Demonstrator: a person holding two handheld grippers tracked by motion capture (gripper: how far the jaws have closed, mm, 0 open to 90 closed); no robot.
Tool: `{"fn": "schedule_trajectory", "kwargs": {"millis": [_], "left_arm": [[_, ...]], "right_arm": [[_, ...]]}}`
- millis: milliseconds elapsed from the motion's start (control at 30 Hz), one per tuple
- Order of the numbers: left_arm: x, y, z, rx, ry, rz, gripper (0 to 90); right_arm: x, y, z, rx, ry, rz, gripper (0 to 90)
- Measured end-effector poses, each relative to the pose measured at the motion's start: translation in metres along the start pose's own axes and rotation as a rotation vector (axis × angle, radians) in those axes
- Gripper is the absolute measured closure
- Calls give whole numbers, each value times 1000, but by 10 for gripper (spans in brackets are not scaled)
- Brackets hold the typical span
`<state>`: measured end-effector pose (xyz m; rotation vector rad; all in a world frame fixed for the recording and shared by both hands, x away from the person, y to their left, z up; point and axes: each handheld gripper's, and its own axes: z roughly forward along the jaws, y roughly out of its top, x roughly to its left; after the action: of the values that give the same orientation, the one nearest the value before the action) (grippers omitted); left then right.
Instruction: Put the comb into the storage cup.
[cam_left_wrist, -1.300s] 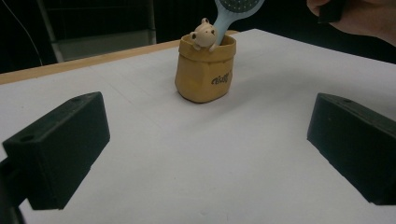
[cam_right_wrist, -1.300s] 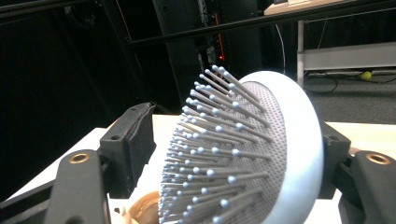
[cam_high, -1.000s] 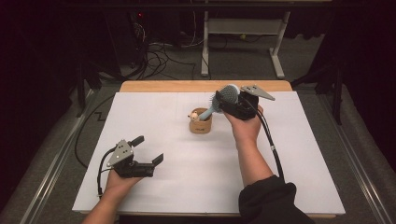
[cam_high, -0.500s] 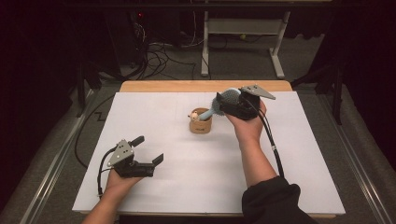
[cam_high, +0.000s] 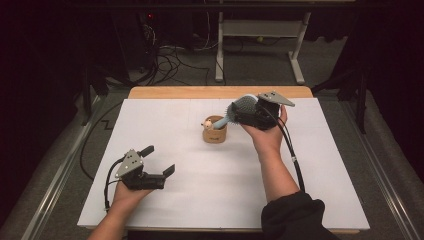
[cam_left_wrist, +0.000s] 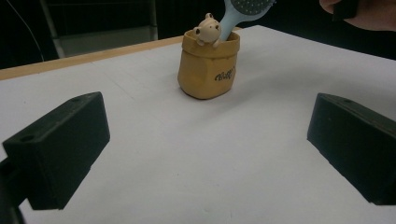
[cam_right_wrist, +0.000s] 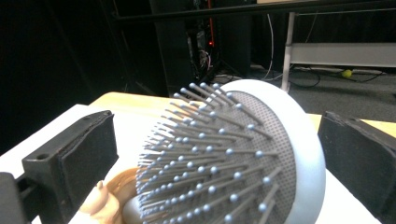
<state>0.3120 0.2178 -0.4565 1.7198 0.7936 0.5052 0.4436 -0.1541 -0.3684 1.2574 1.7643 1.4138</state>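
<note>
A tan pot (cam_high: 215, 134) with a small bear figure (cam_left_wrist: 207, 29) on its rim stands mid-table. A light blue hairbrush (cam_high: 243, 106) leans out of it, handle down in the pot, bristled head up and to the right. My right gripper (cam_high: 239, 111) is around that head; its jaws have just been opening, and in the right gripper view the hairbrush head (cam_right_wrist: 243, 154) sits between them with a gap on the bristle side. My left gripper (cam_high: 159, 161) rests open at the front left, pointing at the pot (cam_left_wrist: 208, 70) with nothing between its jaws.
A white sheet (cam_high: 300, 200) covers the table, with a wooden edge (cam_high: 200, 92) at the back. Beyond it are dark floor, cables and a white frame stand (cam_high: 260, 45). The right gripper's cable (cam_high: 292, 160) trails along the forearm.
The right jaws have spread apart around the brush head, which stays leaning in the pot. Both hands have kept their places.
</note>
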Motion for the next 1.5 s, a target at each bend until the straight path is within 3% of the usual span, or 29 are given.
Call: {"fn": "schedule_trajectory", "kwargs": {"millis": [367,867,1233,1500], "left_arm": [[5,-1,1,30,18,-9,0],[5,-2,3,53,7,-10,0],[7,-2,0,53,6,-13,0],[10,-5,-2,61,24,-12,0]], "right_arm": [[2,-12,-19,16,20,-30,3],[-6,-76,-44,103,31,-78,3],[-20,-113,-92,94,19,-109,3],[-40,-126,-135,63,-7,-100,3]]}}
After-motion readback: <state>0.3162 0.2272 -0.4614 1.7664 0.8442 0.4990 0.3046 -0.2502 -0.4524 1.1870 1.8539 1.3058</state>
